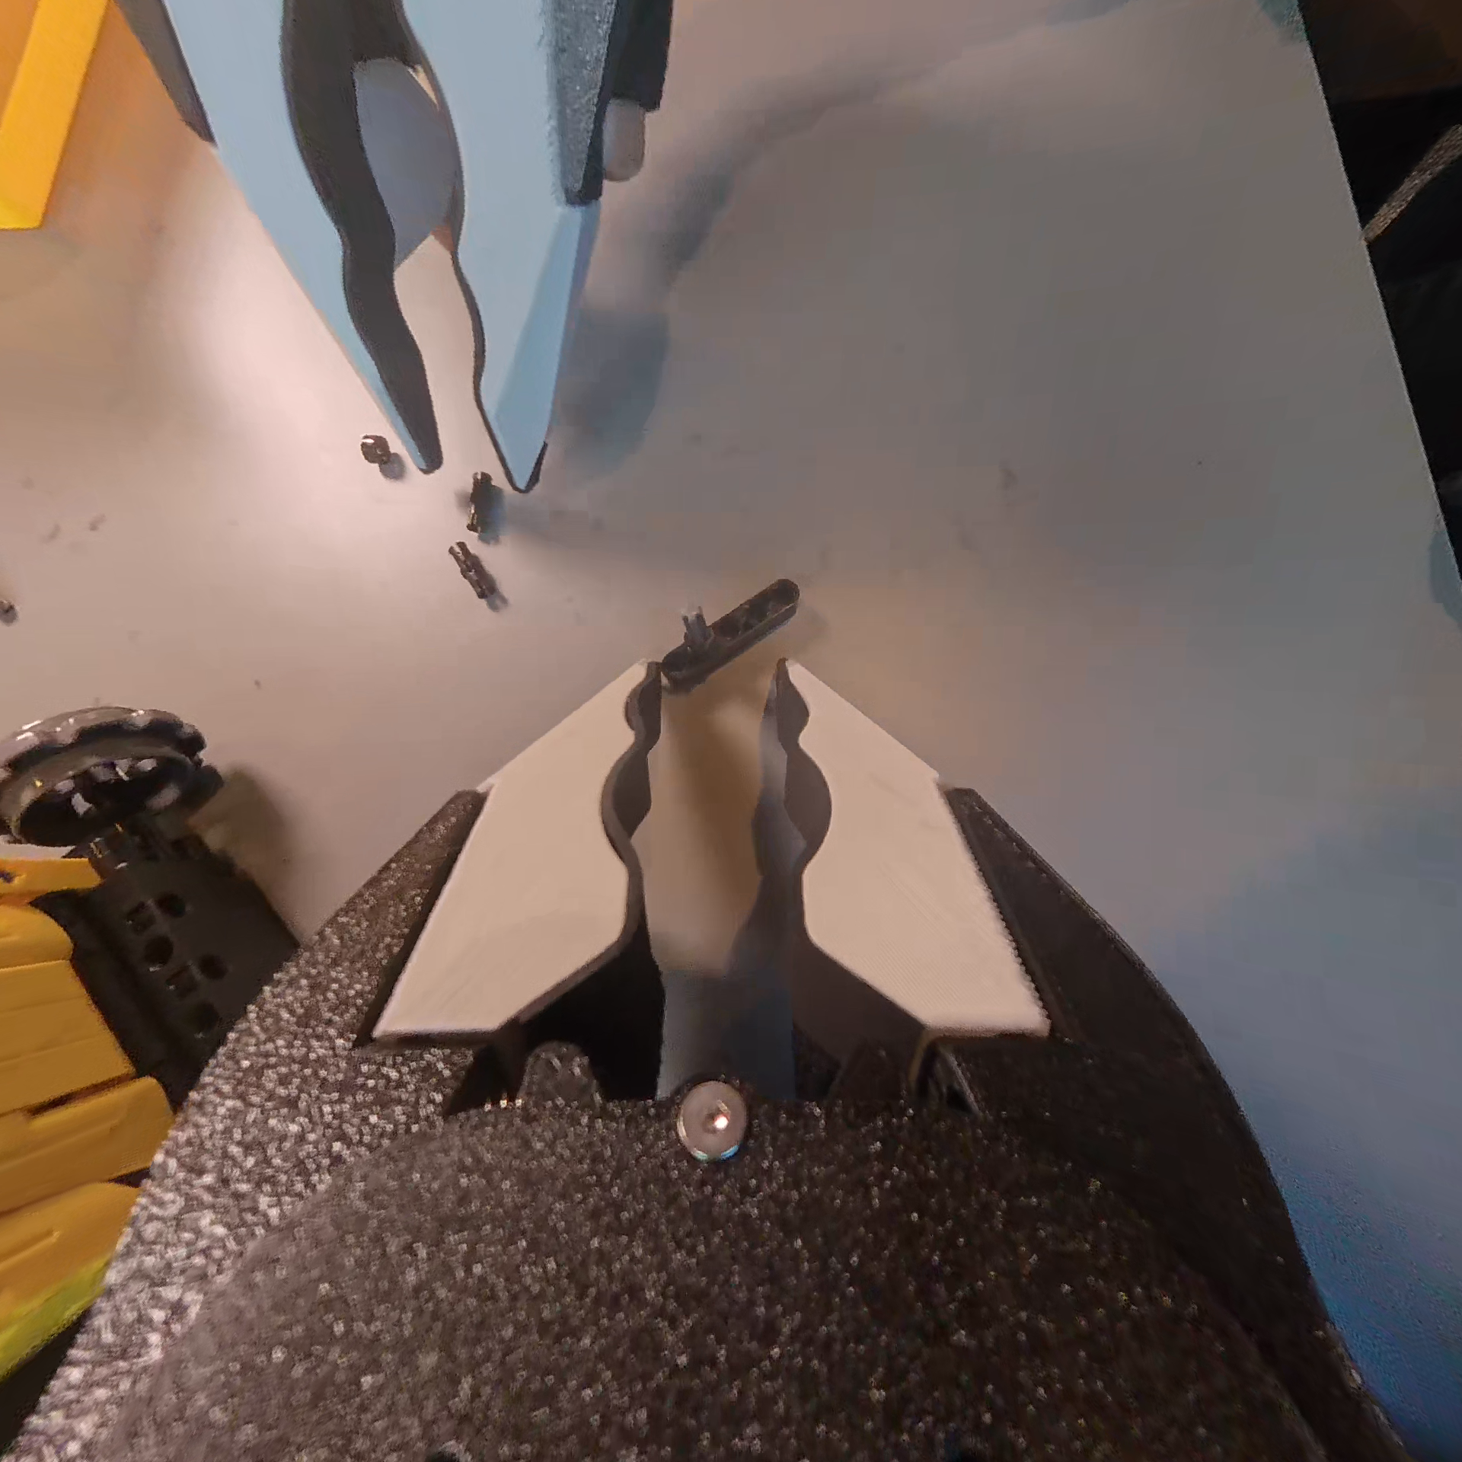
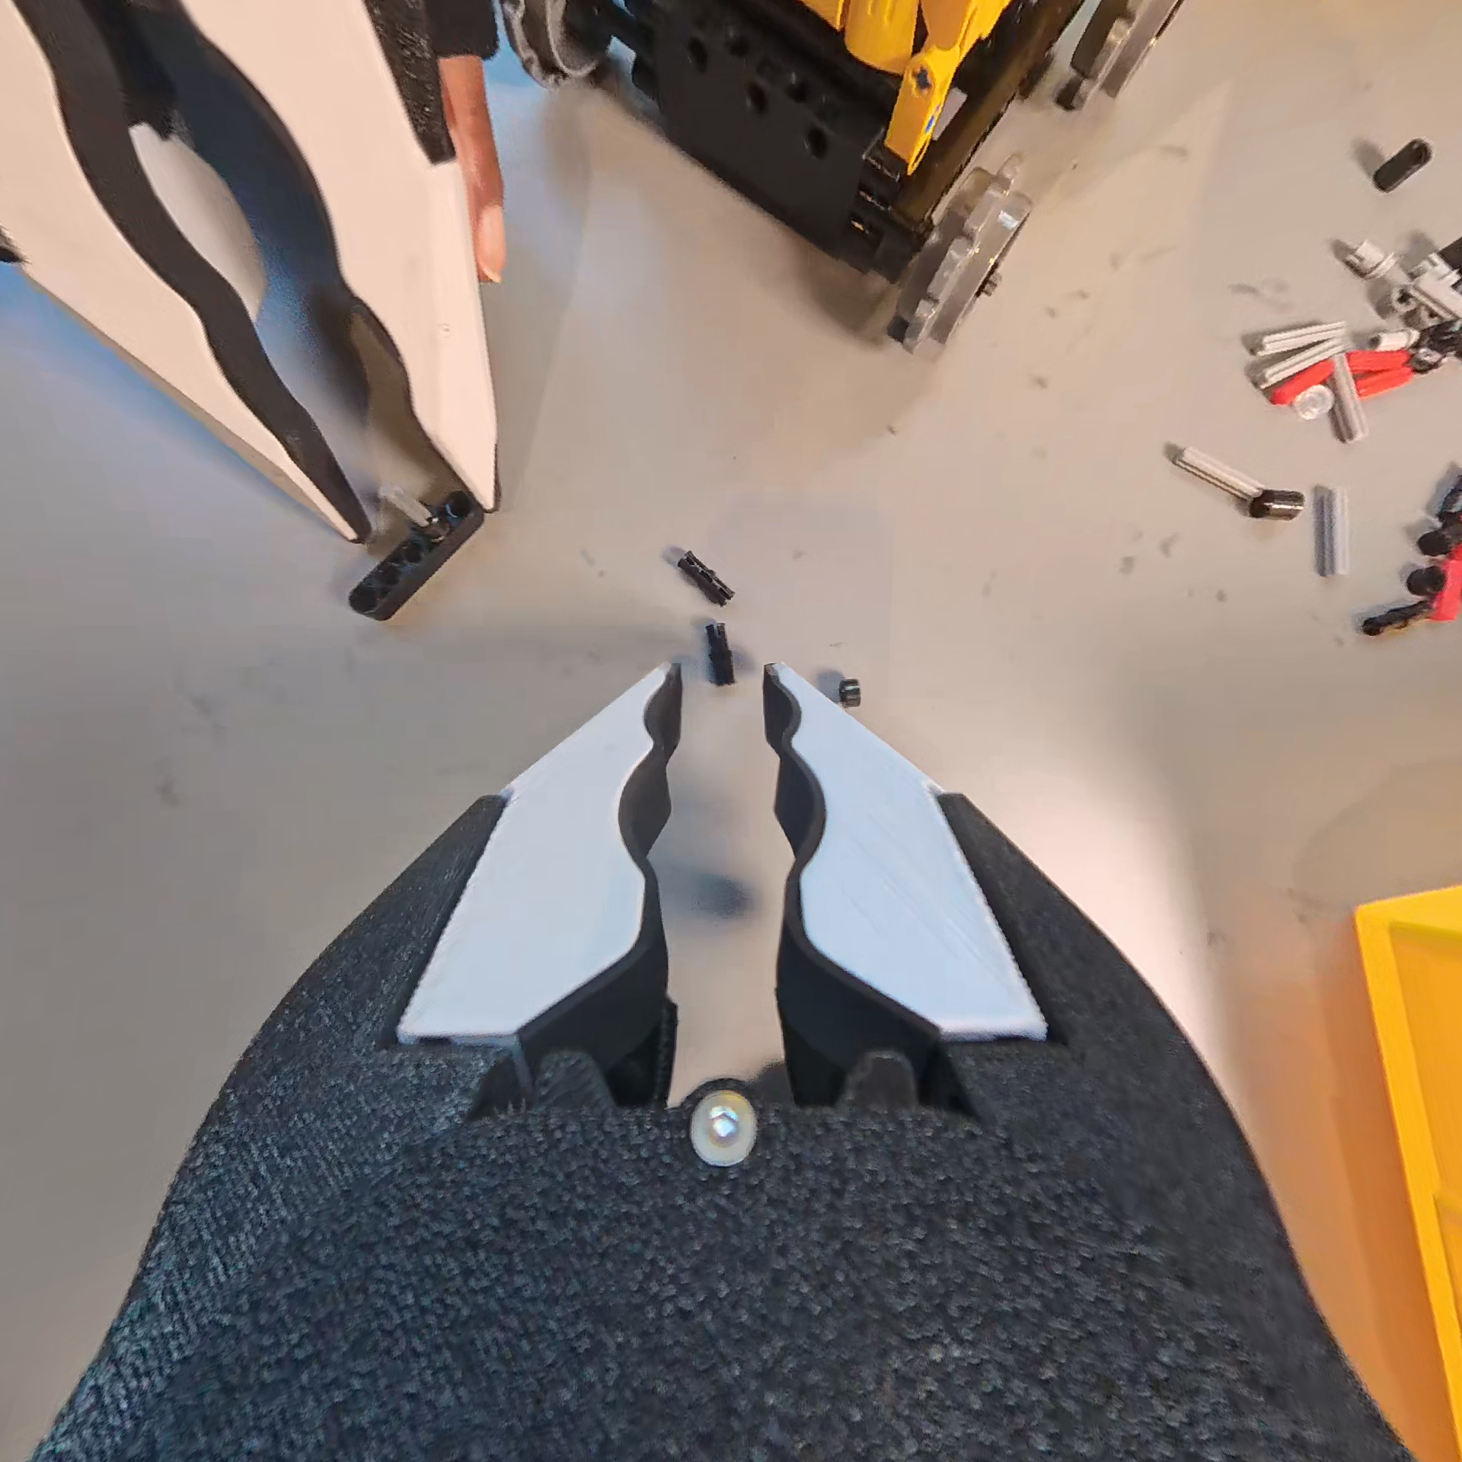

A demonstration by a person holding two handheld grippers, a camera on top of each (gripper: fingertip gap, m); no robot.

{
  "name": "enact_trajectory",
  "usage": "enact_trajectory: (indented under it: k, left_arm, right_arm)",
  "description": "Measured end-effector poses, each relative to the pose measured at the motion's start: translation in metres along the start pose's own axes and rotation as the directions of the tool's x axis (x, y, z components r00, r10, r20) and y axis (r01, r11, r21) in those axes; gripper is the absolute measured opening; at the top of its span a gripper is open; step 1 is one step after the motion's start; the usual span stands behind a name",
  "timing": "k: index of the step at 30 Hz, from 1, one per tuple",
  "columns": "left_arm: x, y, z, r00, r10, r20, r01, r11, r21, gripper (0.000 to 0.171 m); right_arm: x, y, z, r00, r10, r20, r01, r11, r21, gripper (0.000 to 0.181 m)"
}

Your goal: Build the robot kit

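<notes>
My left gripper is open, its tips low over the table on either side of one end of a black beam with holes. A small grey pin stands in that end of the beam. The right wrist view shows this gripper and the beam at the upper left. My right gripper is open and empty, its tips just short of a small black pin lying on the table. A second black pin lies beyond, and a small black bush lies beside the right finger. The left wrist view shows the right gripper above the pins.
A yellow and black brick-built vehicle stands at the back; its wheel shows left of my left gripper. Loose grey, red and black parts lie at the right. A yellow tray sits at the near right. The table edge runs along the right.
</notes>
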State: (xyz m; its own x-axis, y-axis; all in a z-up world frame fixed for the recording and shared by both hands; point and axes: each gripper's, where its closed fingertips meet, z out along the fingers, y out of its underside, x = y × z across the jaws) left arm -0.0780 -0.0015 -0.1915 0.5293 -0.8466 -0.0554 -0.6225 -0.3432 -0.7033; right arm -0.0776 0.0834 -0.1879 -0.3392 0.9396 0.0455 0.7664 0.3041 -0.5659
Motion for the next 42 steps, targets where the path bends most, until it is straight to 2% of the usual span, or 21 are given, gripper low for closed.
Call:
enact_trajectory:
  k: [8, 16, 18, 21, 24, 27, 31, 37, 42]
  left_arm:
    - [0.002, 0.000, 0.001, 1.000, -0.003, -0.012, 0.003, 1.000, 0.008, 0.022]
    - [-0.001, -0.001, -0.005, 1.000, -0.016, -0.010, 0.016, 1.000, 0.022, 0.027]
    - [-0.001, -0.006, -0.013, 0.999, -0.026, -0.020, 0.027, 0.998, 0.059, 0.028]
    - [-0.001, -0.024, -0.031, 0.995, -0.075, -0.071, 0.087, 0.980, 0.180, 0.029]
    - [0.008, -0.050, -0.048, 0.970, -0.136, -0.200, 0.196, 0.926, 0.324, 0.029]
    - [0.019, -0.069, -0.059, 0.929, -0.161, -0.335, 0.297, 0.862, 0.410, 0.032]
    - [0.014, -0.068, -0.056, 0.915, -0.216, -0.341, 0.351, 0.844, 0.406, 0.026]
    - [0.016, -0.072, -0.062, 0.904, -0.207, -0.374, 0.367, 0.825, 0.430, 0.008]
    - [0.018, -0.074, -0.064, 0.907, -0.188, -0.376, 0.355, 0.823, 0.444, 0.007]
  right_arm:
    - [-0.003, 0.001, 0.005, 0.998, 0.010, 0.062, -0.009, 1.000, -0.011, 0.005]
    - [-0.014, -0.002, 0.000, 0.997, -0.021, 0.074, 0.019, 0.999, 0.036, 0.004]
    - [-0.021, -0.007, -0.007, 0.997, -0.042, 0.070, 0.036, 0.997, 0.073, 0.004]
    - [-0.042, -0.021, -0.024, 0.987, -0.145, 0.065, 0.133, 0.977, 0.167, 0.004]
    - [-0.076, -0.043, -0.041, 0.957, -0.284, 0.066, 0.252, 0.920, 0.301, 0.004]
    - [-0.086, -0.054, -0.046, 0.940, -0.342, -0.001, 0.325, 0.891, 0.317, 0.004]
    - [-0.089, -0.067, -0.054, 0.931, -0.362, -0.052, 0.356, 0.864, 0.356, 0.004]
    - [-0.087, -0.077, -0.061, 0.929, -0.357, -0.098, 0.367, 0.851, 0.376, 0.005]
    - [-0.089, -0.079, -0.064, 0.929, -0.354, -0.109, 0.367, 0.841, 0.398, 0.005]
